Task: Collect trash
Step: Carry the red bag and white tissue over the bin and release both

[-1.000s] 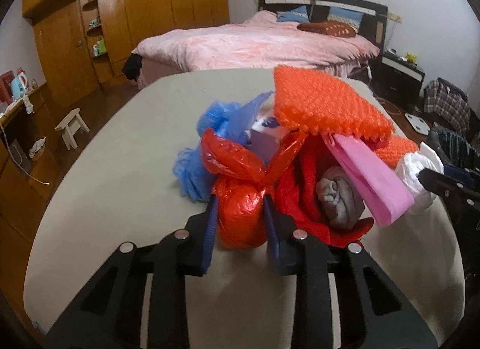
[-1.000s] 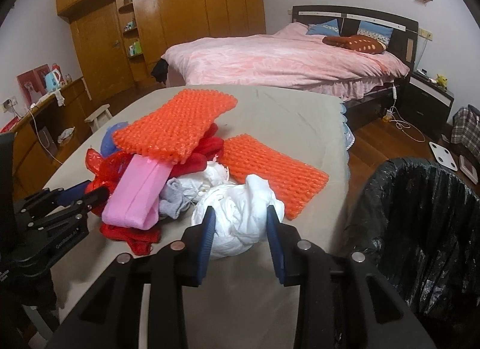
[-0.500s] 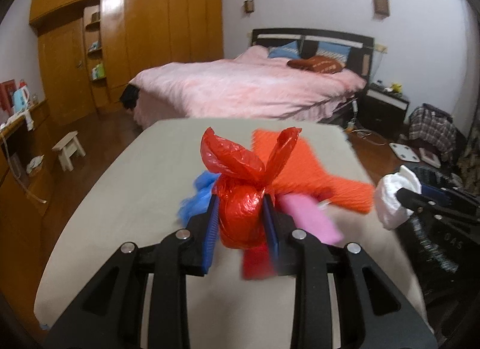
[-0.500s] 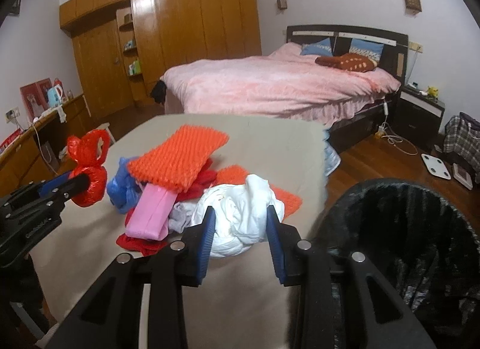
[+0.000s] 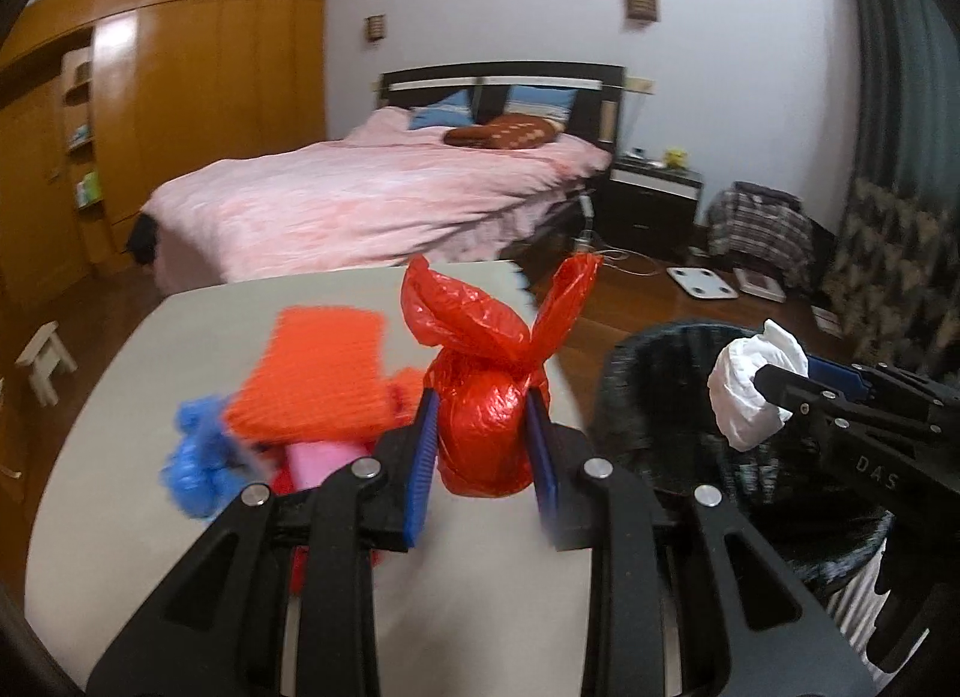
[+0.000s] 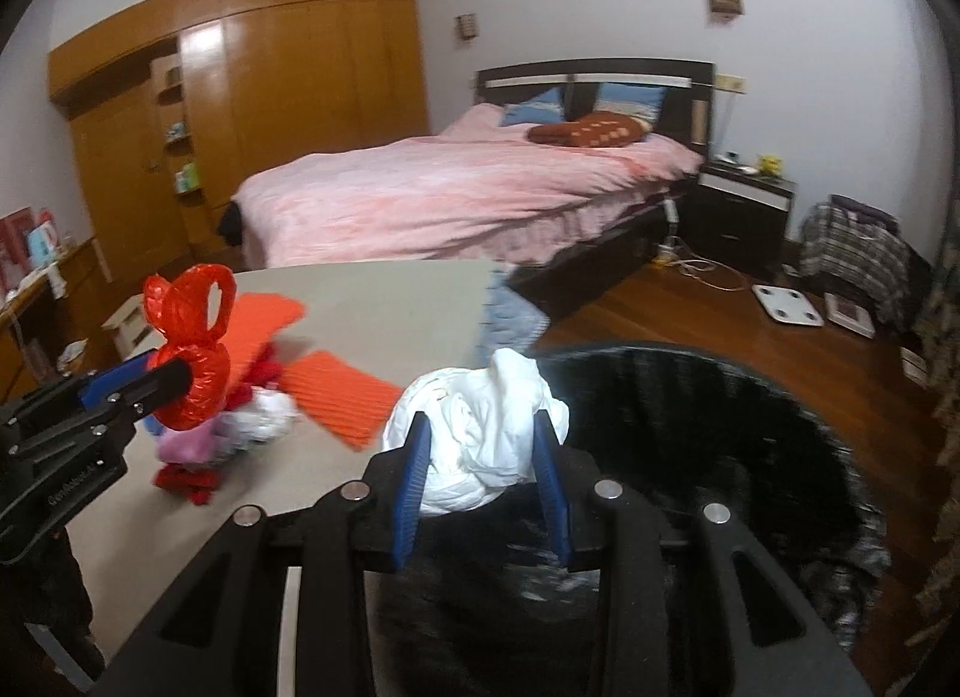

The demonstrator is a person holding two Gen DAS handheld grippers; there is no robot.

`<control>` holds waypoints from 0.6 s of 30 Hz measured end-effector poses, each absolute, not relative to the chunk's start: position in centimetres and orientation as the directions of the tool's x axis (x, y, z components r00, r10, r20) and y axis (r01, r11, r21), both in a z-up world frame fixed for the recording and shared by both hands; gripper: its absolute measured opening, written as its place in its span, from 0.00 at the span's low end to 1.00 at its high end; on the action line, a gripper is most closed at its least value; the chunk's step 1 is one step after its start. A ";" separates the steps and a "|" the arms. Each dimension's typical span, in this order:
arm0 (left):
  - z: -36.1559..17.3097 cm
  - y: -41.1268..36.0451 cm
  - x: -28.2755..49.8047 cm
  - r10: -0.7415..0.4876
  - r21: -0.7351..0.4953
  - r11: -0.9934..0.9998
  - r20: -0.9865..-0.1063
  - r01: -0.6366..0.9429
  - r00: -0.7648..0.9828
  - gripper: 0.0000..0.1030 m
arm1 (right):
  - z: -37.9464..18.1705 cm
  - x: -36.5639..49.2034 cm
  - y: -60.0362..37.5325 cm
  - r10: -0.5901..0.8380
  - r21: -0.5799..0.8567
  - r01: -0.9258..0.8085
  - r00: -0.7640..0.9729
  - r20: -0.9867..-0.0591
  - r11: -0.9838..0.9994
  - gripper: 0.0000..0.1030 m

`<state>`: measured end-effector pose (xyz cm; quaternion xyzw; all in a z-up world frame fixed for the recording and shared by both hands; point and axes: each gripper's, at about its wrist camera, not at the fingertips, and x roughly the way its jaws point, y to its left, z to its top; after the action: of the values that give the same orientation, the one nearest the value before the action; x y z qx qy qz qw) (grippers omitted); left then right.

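Where legible, right gripper (image 5: 774, 391) reads "DAS"

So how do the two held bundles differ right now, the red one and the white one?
The red plastic bag is glossy, knotted with two ears sticking up; the white bundle is matte and crumpled, with no knot visible. The red plastic bag hangs over the table, the white bundle at the black-lined trash bin. Both are clamped in jaws, lifted.

Two orange mesh pads (image 6: 264, 313) (image 6: 342, 391); one red bag (image 5: 486, 415); one bin (image 6: 690, 415).
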<state>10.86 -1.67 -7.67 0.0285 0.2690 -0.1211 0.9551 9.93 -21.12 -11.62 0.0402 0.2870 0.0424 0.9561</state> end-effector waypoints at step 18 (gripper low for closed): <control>-9.7 -13.6 13.3 -0.450 -0.080 0.866 -0.554 0.493 0.700 0.41 | -12.9 8.1 -30.5 -0.112 0.069 0.182 0.820 -0.561 0.981 0.46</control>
<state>13.27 -13.58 -9.71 0.0374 0.2905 -0.2559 0.9212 8.15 -30.47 -12.94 0.0598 0.2898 -0.0772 0.9521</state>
